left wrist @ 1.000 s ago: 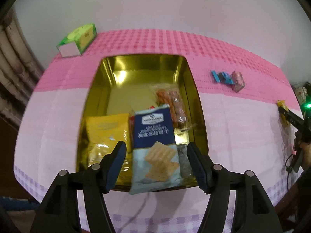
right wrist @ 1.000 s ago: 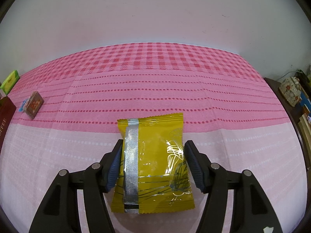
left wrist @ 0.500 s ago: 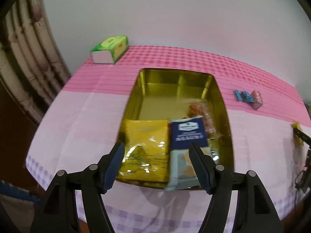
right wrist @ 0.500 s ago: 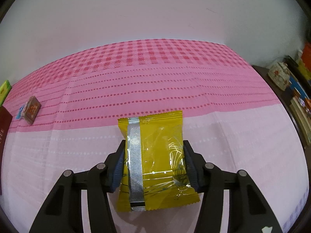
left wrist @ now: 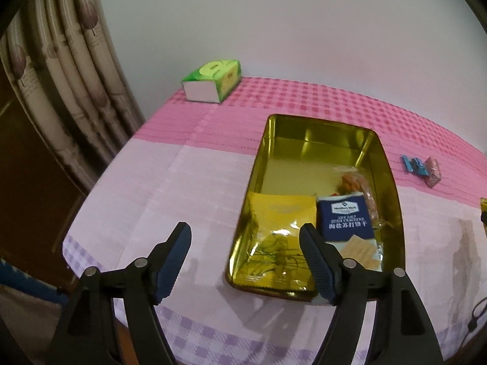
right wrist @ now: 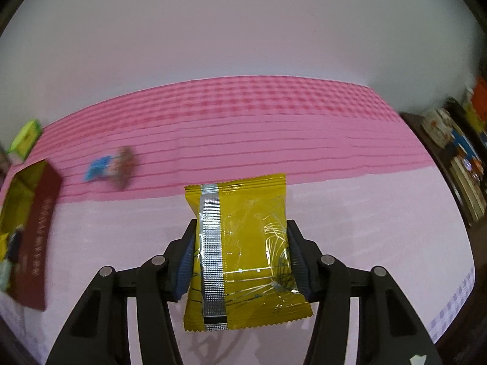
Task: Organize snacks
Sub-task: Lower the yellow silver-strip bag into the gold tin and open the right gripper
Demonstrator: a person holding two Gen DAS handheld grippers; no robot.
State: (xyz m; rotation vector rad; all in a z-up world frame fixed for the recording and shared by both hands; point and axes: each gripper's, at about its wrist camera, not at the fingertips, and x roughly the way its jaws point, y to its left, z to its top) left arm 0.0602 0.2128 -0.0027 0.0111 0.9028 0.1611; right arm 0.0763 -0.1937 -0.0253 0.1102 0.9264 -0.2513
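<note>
At the lower centre of the right wrist view, a yellow foil snack packet with a silver seam strip is seen clamped between the two black fingers of the right gripper, its blue pads pressed against both side edges. The packet is held above a pink and white checked tablecloth. Toward the left edge of that view, small blue and brown wrapped sweets are shown blurred on the cloth, and a dark red tin lid is seen beside them.

Across the lower part of the left wrist view, the left gripper is shown with its fingers spread wide apart and nothing between them. Right of centre, a gold rectangular metal tin is seen holding a second yellow packet, a navy blue cracker packet and a clear bag of orange snacks. At the upper left of the cloth a green tissue box is visible, near a beige curtain.
</note>
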